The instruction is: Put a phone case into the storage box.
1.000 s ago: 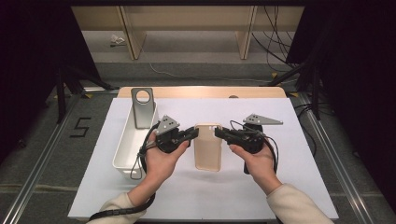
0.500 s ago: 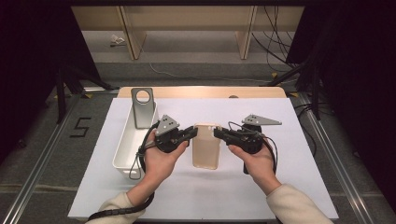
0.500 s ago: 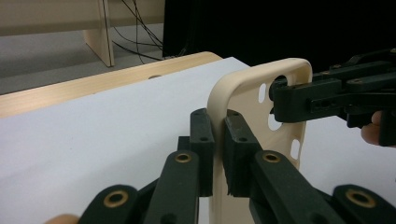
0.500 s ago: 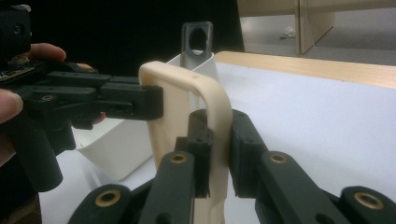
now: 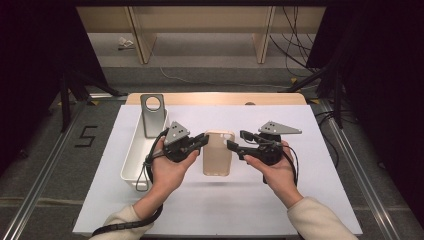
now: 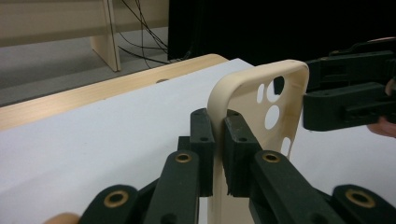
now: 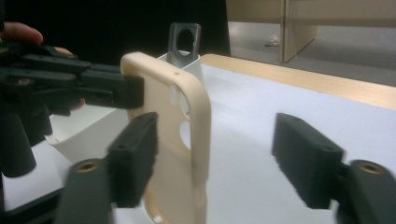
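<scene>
A beige phone case [image 5: 218, 152] with camera cut-outs hangs over the white table sheet. My left gripper [image 5: 204, 140] is shut on the case's left rim. In the left gripper view its pads [image 6: 203, 140] pinch the thin wall of the case [image 6: 243, 91]. My right gripper [image 5: 238, 140] is at the case's right side. Its jaws have just been opening and now stand wide apart. In the right gripper view the case [image 7: 194, 121] stands between its pads [image 7: 135, 158] without being pressed.
A white bin [image 5: 135, 150] lies left of my left hand. A dark grey case with a round hole [image 5: 152, 112] leans upright at its far end. The white sheet [image 5: 300, 200] covers a wooden table top [image 5: 210, 98]. Black stands flank both sides.
The right gripper's jaws have spread apart and let go of the case's right edge. The left gripper keeps its hold, and the case stays in the same place.
</scene>
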